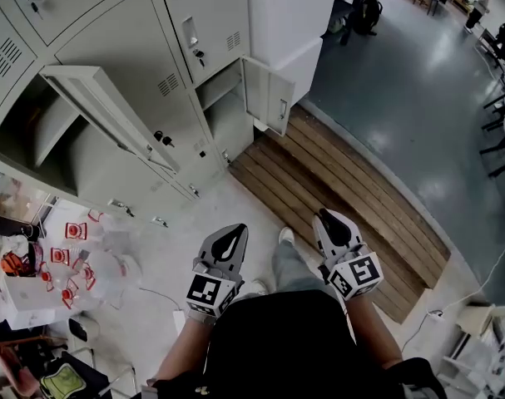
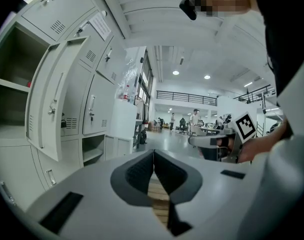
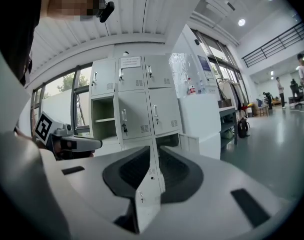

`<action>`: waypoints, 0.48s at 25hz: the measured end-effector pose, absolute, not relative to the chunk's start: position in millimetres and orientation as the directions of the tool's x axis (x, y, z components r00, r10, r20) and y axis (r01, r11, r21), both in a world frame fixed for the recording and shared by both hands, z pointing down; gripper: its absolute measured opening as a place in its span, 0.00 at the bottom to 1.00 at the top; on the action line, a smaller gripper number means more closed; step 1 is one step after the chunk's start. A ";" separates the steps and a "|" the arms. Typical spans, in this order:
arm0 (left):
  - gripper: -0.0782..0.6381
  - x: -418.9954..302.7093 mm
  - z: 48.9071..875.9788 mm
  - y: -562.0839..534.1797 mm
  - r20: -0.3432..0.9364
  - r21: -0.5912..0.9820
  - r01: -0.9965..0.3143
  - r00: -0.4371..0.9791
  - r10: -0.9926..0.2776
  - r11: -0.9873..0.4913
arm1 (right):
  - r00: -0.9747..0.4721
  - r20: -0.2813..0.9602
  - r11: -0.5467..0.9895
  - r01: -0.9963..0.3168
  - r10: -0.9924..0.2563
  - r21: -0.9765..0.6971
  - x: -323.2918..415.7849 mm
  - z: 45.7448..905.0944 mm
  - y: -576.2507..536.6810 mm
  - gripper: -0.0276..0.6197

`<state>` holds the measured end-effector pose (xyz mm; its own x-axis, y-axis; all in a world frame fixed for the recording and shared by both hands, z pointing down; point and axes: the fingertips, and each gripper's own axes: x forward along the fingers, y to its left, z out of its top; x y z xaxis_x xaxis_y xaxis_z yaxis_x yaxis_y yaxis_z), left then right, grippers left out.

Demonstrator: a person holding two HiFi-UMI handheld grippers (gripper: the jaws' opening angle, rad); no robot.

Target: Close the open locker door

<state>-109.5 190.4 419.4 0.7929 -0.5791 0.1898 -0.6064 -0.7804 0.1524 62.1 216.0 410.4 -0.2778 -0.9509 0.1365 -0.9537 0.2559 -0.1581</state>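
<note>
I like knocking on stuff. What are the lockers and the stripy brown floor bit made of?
Lockers: probably painted sheet metal, pale grey and smooth, with thin folded door edges and punched vent slots. Brown floor bit: looks like wooden planks, matte, with dark gaps between boards.

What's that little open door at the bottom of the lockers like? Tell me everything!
The little door is a small pale grey rectangle, painted metal by its look, with a dark latch slot near its free edge. It stands upright, swung wide out from the bottom row of the lockers, by the wooden slat platform. Only its hinge side joins the locker; nothing else touches it.
</note>
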 end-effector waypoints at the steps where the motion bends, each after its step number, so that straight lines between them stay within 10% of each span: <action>1: 0.14 -105.5 421.3 179.9 0.195 0.151 -0.615 0.786 -0.586 -0.774 | -0.288 0.138 0.265 -0.950 -0.948 -0.168 65.6 415.7 203.4 0.14; 12: 0.14 -42.9 407.6 59.3 0.222 0.115 -0.673 0.734 -0.642 -0.731 | -0.374 0.147 0.333 -0.911 -0.916 -0.241 116.4 426.8 71.2 0.14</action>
<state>-42.9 59.3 407.6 0.7342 -0.6416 0.2220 -0.6731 -0.7306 0.1145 116.4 71.2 426.8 -0.3738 -0.9157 0.1475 -0.9114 0.3332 -0.2413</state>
